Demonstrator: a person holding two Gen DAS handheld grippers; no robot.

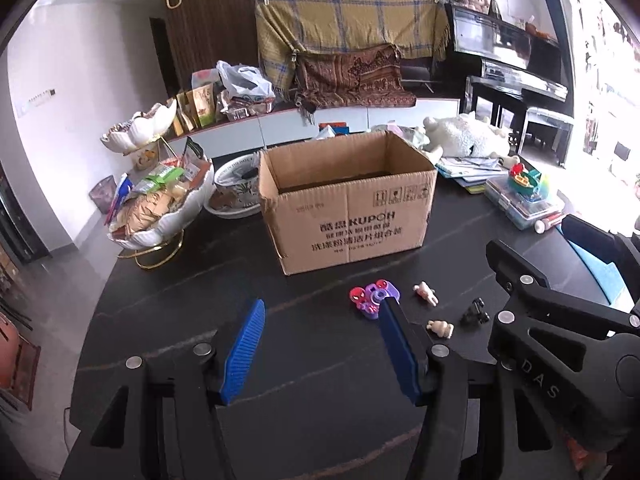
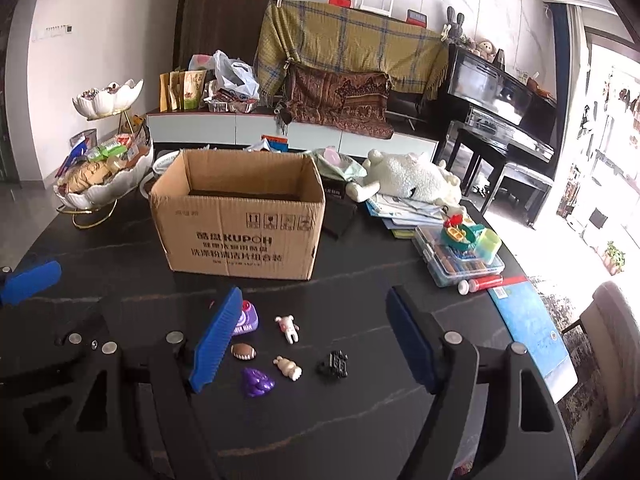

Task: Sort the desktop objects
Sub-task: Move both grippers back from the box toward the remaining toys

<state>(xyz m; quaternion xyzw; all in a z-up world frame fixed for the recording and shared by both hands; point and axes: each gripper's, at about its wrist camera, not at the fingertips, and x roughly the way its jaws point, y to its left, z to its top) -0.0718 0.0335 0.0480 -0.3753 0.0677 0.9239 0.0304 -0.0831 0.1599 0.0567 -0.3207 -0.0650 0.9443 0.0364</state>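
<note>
Both grippers hover with jaws spread and empty over the dark table.

Left gripper [image 1: 322, 312] and right gripper [image 2: 316, 300] hang above small toys lying in front of the open cardboard box [image 2: 240, 216]: a Spider-Man toy [image 1: 370, 298], two cream figures [image 2: 289, 328] [image 2: 288, 367], a black toy car [image 2: 333, 365], a tiny football [image 2: 243, 351] and a purple figure [image 2: 257, 382]. Toward the table's right edge sit a plastic case [image 2: 460, 268] and a plush lamb [image 2: 412, 180]; a snack bowl [image 2: 104, 188] stands at its left edge.
</note>
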